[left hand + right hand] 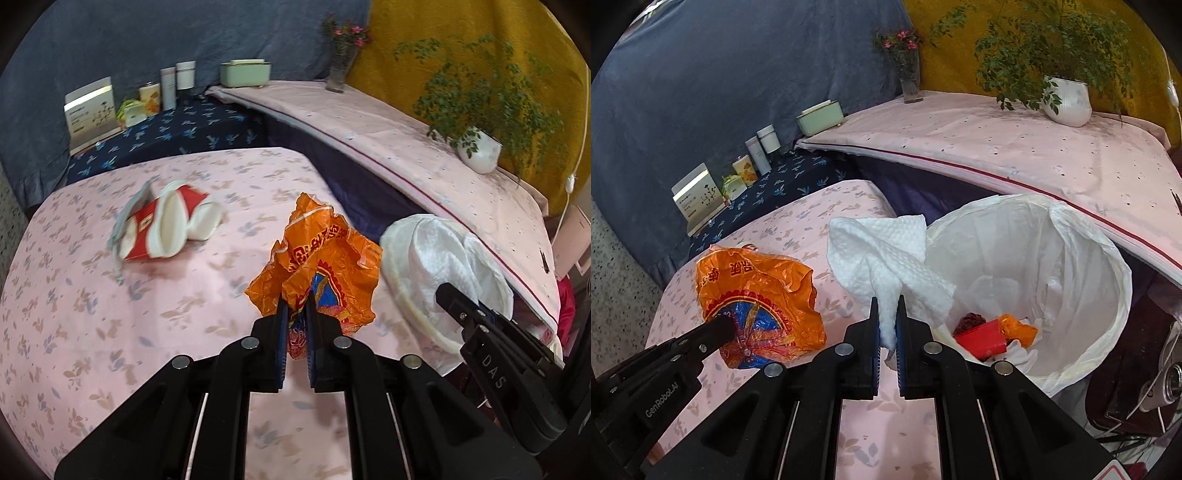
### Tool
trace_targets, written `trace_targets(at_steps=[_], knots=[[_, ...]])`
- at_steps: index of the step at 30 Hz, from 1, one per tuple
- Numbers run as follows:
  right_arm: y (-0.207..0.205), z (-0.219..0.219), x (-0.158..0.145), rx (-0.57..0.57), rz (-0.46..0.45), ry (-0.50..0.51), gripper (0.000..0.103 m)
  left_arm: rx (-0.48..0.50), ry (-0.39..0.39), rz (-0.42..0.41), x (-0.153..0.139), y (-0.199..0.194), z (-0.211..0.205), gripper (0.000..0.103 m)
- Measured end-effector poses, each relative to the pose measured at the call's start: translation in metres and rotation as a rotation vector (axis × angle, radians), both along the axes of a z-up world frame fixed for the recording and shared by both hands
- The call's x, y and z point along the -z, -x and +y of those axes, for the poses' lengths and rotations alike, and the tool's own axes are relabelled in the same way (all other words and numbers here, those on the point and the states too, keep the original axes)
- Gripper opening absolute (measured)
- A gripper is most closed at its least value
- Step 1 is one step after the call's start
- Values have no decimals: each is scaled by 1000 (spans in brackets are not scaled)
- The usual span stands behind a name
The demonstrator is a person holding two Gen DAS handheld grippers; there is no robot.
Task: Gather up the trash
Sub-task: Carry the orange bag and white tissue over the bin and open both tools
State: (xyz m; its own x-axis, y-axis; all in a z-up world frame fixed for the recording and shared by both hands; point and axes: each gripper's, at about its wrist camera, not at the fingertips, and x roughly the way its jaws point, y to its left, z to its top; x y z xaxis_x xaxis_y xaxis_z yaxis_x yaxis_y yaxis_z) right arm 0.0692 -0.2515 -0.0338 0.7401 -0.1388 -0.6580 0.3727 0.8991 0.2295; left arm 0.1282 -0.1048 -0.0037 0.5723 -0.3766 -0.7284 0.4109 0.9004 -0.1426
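Wrapper [321, 258] pinched in left tongs [297, 306], tissue [886, 254] in right tongs [886, 310].

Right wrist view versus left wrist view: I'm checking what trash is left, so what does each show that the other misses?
Only the right wrist view shows inside the bin: red and orange scraps at the bottom. Only the left wrist view shows the crushed cups lying on the table. Both show the left gripper shut on the orange bag, the right gripper shut on the paper towel, and the potted plant behind.
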Motion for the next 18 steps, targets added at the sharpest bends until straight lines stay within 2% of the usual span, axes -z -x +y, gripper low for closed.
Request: trace_targets(at_steps=[18], knots=[[37, -101, 13, 180, 10, -26, 7, 202, -3, 2, 0, 4, -125, 8]])
